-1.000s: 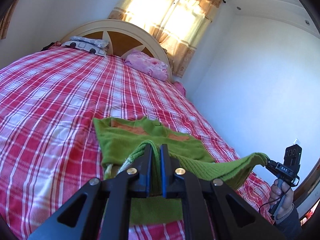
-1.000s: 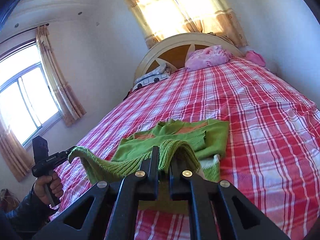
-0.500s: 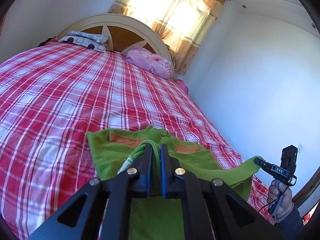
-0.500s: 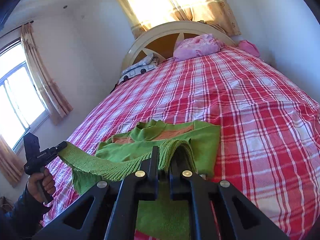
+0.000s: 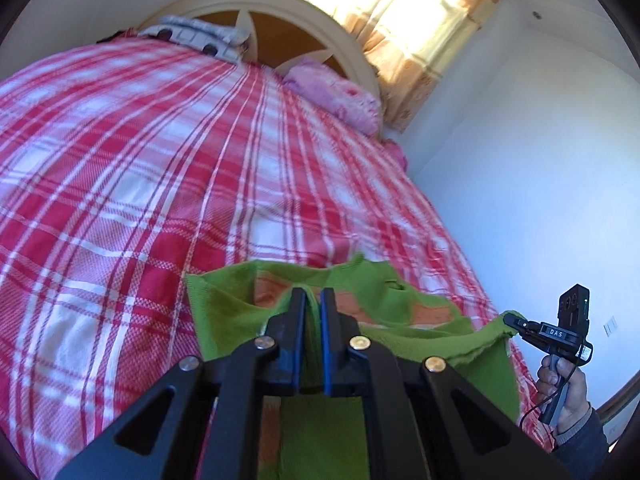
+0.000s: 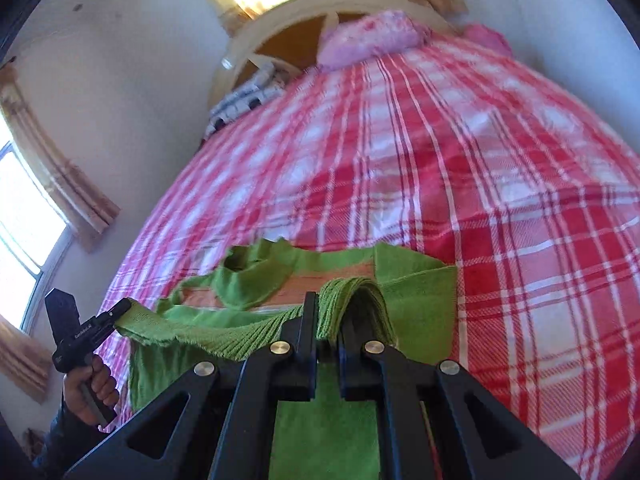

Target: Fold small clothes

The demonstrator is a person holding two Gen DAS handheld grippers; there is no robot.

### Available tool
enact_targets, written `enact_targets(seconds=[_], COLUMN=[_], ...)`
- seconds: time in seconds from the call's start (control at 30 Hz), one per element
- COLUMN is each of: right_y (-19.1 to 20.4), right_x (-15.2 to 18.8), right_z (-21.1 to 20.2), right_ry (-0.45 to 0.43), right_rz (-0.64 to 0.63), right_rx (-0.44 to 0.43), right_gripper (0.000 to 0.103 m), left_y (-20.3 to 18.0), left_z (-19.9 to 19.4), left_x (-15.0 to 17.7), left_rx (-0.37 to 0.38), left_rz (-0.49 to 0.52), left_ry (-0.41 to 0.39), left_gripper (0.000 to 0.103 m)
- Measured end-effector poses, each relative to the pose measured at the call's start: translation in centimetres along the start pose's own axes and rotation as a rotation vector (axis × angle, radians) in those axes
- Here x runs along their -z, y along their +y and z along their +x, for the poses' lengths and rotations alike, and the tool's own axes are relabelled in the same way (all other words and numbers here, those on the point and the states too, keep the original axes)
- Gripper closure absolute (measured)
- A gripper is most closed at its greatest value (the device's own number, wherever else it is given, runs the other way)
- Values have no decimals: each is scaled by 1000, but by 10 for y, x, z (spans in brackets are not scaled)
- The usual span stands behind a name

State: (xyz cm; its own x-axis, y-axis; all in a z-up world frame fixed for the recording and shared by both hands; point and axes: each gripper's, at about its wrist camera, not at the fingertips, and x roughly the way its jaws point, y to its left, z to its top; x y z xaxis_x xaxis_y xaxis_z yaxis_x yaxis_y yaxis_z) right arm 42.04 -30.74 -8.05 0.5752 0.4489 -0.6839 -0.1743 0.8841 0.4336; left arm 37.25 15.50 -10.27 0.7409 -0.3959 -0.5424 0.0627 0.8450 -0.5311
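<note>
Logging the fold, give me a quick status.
Both claws, left and right, shut on green sweater hem. Sweater half-lifted over bed. Nothing in the way.

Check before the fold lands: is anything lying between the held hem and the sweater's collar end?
Nothing visible. Both claws grip the hem; only the sweater's own front lies ahead.

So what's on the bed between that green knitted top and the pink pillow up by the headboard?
Nothing but bare red-and-white checked bedspread between the green knitted top and the pink pillow; both wrist views show it.
</note>
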Motion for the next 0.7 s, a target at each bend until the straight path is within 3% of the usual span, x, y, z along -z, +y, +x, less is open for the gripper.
enact_targets(seconds=[0.2, 0.27, 0.3, 0.33, 0.47, 0.6, 0.67, 0.7], right_y=[-24, -27, -29, -31, -34, -22, -16, -14], right_x=[-19, -25, -27, -28, -22, -1, 9, 11], right_z=[59, 73, 76, 77, 61, 34, 25, 24], right_ry=[70, 77, 66, 54, 18, 15, 21, 27], right_rz=[24, 16, 24, 32, 25, -90, -128, -132], right_rx=[3, 23, 53, 73, 83, 154, 167, 166], right_gripper=[93, 64, 21, 6, 6, 8, 18, 26], left_y=[15, 16, 17, 18, 19, -5, -18, -21], left_z=[28, 28, 25, 22, -5, -16, -9, -5], left_x=[-13, -14, -13, -13, -6, 17, 22, 21], left_rx=[-43, -79, -86, -90, -109, -150, -175, -171], left_rz=[-1, 1, -8, -10, 25, 193, 280, 303], left_ry=[0, -5, -17, -26, -71, -33, 0, 17], left_gripper=[98, 98, 94, 89, 88, 87, 83, 73])
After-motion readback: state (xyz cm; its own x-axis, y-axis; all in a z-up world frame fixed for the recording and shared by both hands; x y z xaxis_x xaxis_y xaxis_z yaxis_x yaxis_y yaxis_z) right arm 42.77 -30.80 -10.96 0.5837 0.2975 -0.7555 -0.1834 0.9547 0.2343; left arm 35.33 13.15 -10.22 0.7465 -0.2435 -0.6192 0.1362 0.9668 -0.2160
